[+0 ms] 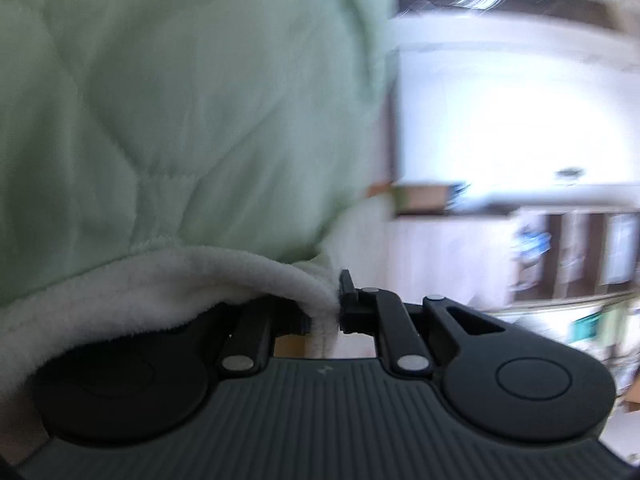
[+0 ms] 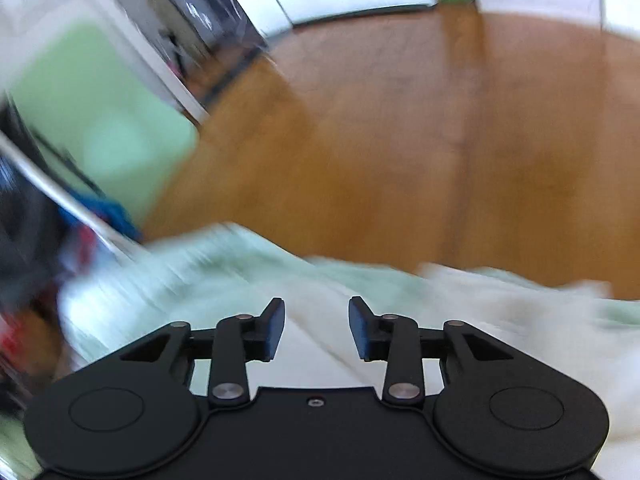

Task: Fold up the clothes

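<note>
Jaws of the left gripper (image 1: 334, 308) pinch the white fleece edge of the green quilted garment (image 1: 180, 100). Right gripper (image 2: 316, 328) jaws spread, empty, above the garment on the wooden floor (image 2: 440, 140).

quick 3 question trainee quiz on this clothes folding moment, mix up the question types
1. True or false: the left gripper is clamped on the white fleece edge of the green quilted garment.
2. The right gripper is: A) shut on cloth B) open with nothing between its fingers C) holding a blue cloth.
3. Fill in: beyond the garment, the right wrist view shows a bare ____ surface.

Key: 1 true; 2 B; 3 wooden.
</note>
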`<state>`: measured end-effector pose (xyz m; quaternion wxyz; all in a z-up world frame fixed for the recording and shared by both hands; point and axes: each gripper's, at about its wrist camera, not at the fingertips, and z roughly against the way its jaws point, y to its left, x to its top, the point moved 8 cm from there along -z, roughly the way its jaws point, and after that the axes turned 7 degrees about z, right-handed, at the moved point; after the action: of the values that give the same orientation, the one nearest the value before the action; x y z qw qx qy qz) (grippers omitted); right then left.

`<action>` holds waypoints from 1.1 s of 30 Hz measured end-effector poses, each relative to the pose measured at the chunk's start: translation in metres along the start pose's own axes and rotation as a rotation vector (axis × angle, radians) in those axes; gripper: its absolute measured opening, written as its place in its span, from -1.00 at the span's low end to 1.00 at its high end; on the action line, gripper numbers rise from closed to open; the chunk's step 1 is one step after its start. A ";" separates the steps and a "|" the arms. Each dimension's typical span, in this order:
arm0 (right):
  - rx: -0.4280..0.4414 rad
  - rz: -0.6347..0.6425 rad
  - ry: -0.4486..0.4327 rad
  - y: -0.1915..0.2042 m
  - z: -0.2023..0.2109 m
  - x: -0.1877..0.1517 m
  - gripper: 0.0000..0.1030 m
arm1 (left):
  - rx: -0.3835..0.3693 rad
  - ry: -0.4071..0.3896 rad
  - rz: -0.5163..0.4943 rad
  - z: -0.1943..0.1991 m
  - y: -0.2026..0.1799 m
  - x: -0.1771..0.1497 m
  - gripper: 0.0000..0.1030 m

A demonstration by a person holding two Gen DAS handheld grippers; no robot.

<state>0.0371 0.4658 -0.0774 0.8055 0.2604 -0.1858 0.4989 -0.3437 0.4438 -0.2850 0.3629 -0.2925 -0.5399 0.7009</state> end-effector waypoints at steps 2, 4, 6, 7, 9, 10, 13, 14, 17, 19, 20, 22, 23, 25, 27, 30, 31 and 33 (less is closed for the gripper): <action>-0.152 0.042 0.095 -0.027 0.013 -0.028 -0.15 | 0.048 -0.017 -0.143 0.000 -0.011 -0.008 -0.78; -0.197 0.044 0.146 -0.047 0.032 -0.052 -0.15 | 0.135 -0.018 -0.199 -0.004 -0.013 -0.013 -0.70; -0.184 0.037 0.191 -0.061 0.055 -0.076 -0.15 | 0.234 0.011 -0.149 -0.006 -0.004 -0.010 -0.60; -0.178 0.034 0.214 -0.067 0.066 -0.088 -0.15 | 0.291 0.036 -0.111 -0.007 0.002 -0.007 -0.57; -0.180 0.062 0.248 -0.075 0.082 -0.115 -0.09 | 0.311 0.054 -0.080 0.003 0.005 0.000 -0.57; -0.177 0.073 0.265 -0.079 0.088 -0.131 -0.01 | 0.294 0.044 -0.082 0.011 -0.001 0.002 -0.57; -0.183 0.053 0.288 -0.092 0.086 -0.167 0.19 | 0.250 0.018 -0.115 0.030 -0.021 0.002 -0.24; -0.204 0.035 0.288 -0.102 0.082 -0.179 0.21 | 0.251 0.023 -0.153 0.027 -0.029 -0.003 0.05; -0.265 -0.057 0.234 -0.129 0.061 -0.211 0.24 | 0.309 0.074 -0.259 0.014 -0.042 -0.021 0.09; -0.265 -0.127 0.169 -0.138 0.053 -0.227 0.02 | 0.305 0.065 -0.302 0.013 -0.052 -0.030 0.09; -0.262 -0.142 0.117 -0.137 0.054 -0.230 -0.13 | 0.287 0.053 -0.316 0.014 -0.059 -0.034 0.09; -0.282 -0.090 0.049 -0.126 0.059 -0.229 -0.34 | 0.244 0.036 -0.335 0.014 -0.069 -0.037 0.09; -0.298 -0.039 0.029 -0.119 0.065 -0.225 -0.36 | 0.227 0.030 -0.343 0.009 -0.076 -0.037 0.09; -0.320 0.080 0.037 -0.101 0.078 -0.213 -0.36 | 0.185 0.020 -0.387 0.014 -0.085 -0.033 0.10; -0.330 0.199 0.021 -0.084 0.095 -0.196 -0.37 | 0.163 0.004 -0.430 0.017 -0.093 -0.027 0.10; -0.360 0.304 -0.012 -0.070 0.121 -0.168 -0.39 | 0.188 -0.045 -0.446 0.024 -0.097 -0.014 0.10; -0.375 0.318 -0.021 -0.070 0.129 -0.158 -0.39 | 0.183 -0.049 -0.435 0.021 -0.100 -0.012 0.10; -0.425 0.350 -0.027 -0.073 0.140 -0.142 -0.39 | 0.185 -0.031 -0.416 0.011 -0.101 -0.010 0.14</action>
<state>0.0363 0.2540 -0.0623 0.7410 0.0561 -0.3394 0.5767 -0.3274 0.4446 -0.1842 0.5167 -0.1297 -0.5277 0.6617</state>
